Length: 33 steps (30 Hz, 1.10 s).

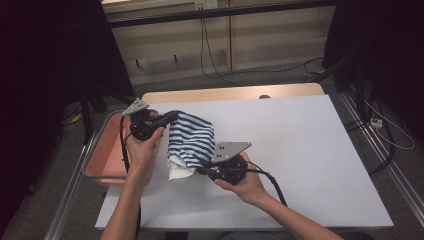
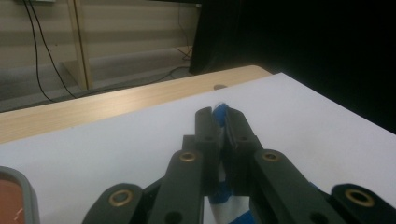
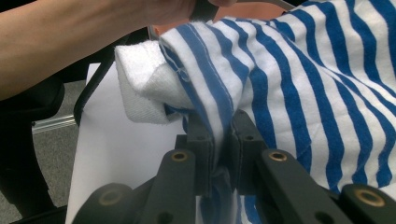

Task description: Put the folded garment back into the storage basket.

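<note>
A blue-and-white striped cloth (image 1: 192,137) with a white terry inner side hangs between my two grippers above the white table top (image 1: 300,150). My left gripper (image 1: 172,117) holds its upper left edge; in the left gripper view its jaws are pinched together on a strip of striped cloth (image 2: 219,109). My right gripper (image 1: 204,167) holds the lower edge. In the right gripper view the jaws clamp a fold of the striped cloth (image 3: 280,79), with the white terry part (image 3: 144,79) bunched to the left.
A pink tray (image 1: 102,157) with a grey rim sits at the table's left edge, just behind my left hand. The wooden table edge (image 1: 225,94) runs along the back. Cables lie on the floor beyond.
</note>
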Each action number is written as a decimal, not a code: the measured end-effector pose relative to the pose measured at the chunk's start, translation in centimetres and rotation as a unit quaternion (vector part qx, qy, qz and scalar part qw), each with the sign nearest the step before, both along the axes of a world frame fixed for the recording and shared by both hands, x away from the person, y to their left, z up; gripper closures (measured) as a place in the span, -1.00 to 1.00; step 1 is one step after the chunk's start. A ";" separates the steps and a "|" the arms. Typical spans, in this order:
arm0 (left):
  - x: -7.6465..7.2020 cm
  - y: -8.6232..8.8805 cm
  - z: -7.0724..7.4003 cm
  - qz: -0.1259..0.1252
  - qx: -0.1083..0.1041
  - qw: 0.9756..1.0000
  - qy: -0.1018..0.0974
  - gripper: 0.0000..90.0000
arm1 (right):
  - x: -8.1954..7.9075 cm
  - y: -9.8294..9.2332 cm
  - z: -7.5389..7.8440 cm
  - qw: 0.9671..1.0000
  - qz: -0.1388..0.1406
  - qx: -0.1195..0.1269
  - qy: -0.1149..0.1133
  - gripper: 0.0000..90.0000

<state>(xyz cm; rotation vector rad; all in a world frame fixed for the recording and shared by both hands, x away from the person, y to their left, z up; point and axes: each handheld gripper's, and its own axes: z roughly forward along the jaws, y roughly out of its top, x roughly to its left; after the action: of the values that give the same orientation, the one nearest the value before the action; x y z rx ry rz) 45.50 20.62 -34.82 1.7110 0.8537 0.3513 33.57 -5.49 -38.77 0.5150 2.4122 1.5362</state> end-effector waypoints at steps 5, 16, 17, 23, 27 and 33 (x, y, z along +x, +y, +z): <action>0.0 0.6 0.4 0.001 -0.003 1.000 -0.005 0.91 | 0.1 0.5 0.3 1.000 0.003 0.005 -0.003 0.80; 0.0 1.7 0.9 0.005 -0.017 1.000 -0.011 0.91 | 0.3 1.5 0.7 1.000 0.010 0.024 -0.012 0.80; 0.0 1.7 0.9 0.007 -0.018 1.000 -0.010 0.91 | 0.3 1.6 0.7 1.000 0.010 0.027 -0.012 0.80; -0.1 2.1 1.2 0.009 -0.022 1.000 -0.013 0.91 | 0.5 2.2 0.8 0.999 0.015 0.030 -0.014 0.80; -0.2 2.3 1.3 0.010 -0.022 1.000 -0.016 0.91 | 0.5 2.7 0.8 0.999 0.019 0.031 -0.016 0.80; -0.2 2.7 1.4 0.014 -0.026 0.999 -0.016 0.90 | 0.5 3.2 0.7 0.999 0.023 0.034 -0.017 0.80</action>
<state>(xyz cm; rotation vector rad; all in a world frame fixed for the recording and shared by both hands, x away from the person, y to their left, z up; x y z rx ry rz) 45.31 23.36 -33.39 1.6418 0.8562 0.3712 34.05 -2.29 -38.06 0.4455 2.3695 1.6366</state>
